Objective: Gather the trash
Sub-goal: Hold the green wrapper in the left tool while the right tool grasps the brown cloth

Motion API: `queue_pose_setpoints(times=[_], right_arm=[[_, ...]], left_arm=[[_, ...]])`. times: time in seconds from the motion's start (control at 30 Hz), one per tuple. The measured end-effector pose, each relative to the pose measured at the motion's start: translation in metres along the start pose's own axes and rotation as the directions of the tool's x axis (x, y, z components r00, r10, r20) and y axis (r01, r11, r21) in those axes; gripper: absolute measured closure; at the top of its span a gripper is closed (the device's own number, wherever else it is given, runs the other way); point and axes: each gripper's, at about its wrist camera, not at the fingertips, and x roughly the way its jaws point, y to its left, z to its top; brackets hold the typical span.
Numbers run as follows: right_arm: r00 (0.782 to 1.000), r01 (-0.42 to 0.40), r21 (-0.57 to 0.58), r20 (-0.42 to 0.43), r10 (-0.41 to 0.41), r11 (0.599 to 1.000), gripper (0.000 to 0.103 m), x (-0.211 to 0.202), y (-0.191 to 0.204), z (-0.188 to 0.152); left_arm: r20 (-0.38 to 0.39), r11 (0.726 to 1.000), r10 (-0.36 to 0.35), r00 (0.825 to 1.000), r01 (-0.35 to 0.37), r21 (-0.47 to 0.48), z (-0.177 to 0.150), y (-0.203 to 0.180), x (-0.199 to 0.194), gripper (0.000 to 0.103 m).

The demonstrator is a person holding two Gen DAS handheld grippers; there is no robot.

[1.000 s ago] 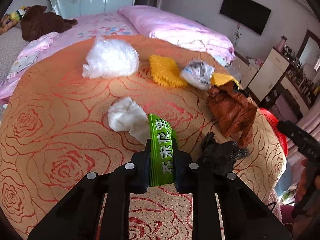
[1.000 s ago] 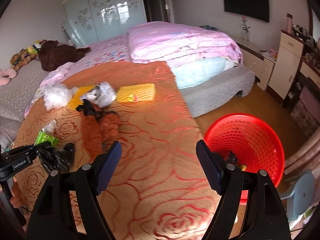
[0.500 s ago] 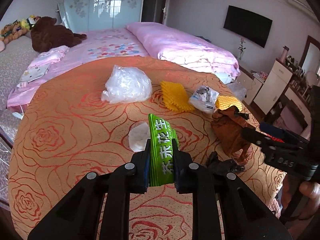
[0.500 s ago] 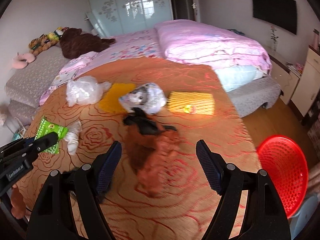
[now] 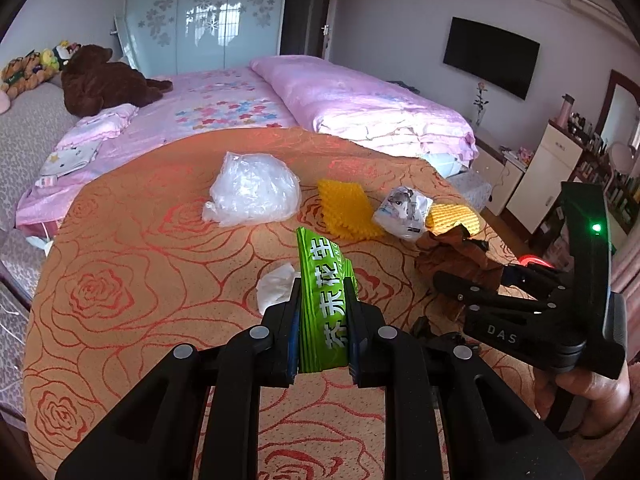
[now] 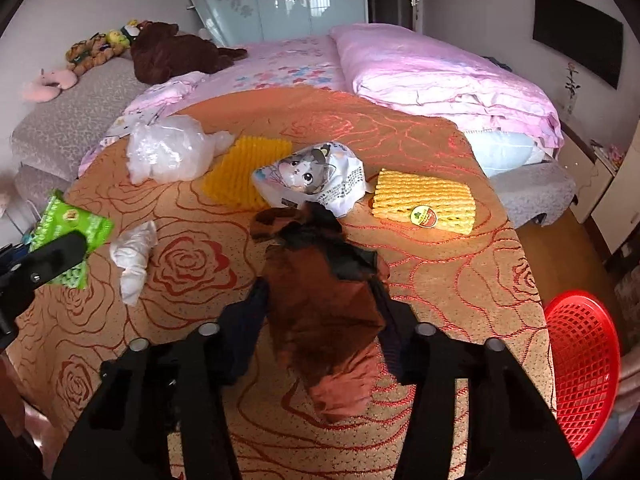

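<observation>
Left tongs (image 5: 322, 320) clench a green packet (image 5: 322, 300) with white Chinese lettering; right tongs (image 6: 320, 320) are closing around brown wrapper (image 6: 324, 312).

Orange rose-patterned bedspread (image 6: 440, 272) over the bed. Lying on it around the cartoon pouch (image 6: 316, 178): clear bag (image 6: 168, 152) and yellow mesh (image 6: 240, 168) left, yellow foam (image 6: 424, 200) right, tissue (image 6: 134, 256) lower left, brown bag (image 6: 320, 304) below, perhaps partly lifted.

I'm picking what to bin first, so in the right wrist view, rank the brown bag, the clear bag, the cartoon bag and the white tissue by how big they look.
1. brown bag, though it is nearest the camera
2. clear bag and cartoon bag, too alike to rank
3. white tissue
</observation>
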Motion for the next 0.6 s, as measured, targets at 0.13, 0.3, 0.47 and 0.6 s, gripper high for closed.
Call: queue_pose_setpoints(times=[0.13, 0.3, 0.47, 0.6], right_arm=[[1.000, -0.006, 0.016, 0.020, 0.005, 1.000, 0.058, -0.011, -0.003, -0.001], [0.998, 0.000, 0.039, 0.058, -0.002, 0.999, 0.058, -0.031, -0.014, -0.002], [0.995, 0.027, 0.070, 0.098, -0.034, 0.997, 0.058, -0.051, -0.033, -0.001], [0.990, 0.061, 0.107, 0.118, -0.074, 0.992, 0.058, -0.064, -0.053, -0.001]], left_arm=[[0.010, 1.000, -0.003, 1.000, 0.003, 0.016, 0.000, -0.006, -0.004, 0.086], [0.022, 0.999, -0.011, 1.000, 0.010, 0.033, 0.004, -0.014, -0.007, 0.086], [0.027, 0.997, -0.027, 0.999, 0.025, 0.067, 0.010, -0.029, -0.006, 0.086], [0.027, 0.994, -0.048, 0.998, 0.045, 0.100, 0.016, -0.047, -0.001, 0.086]])
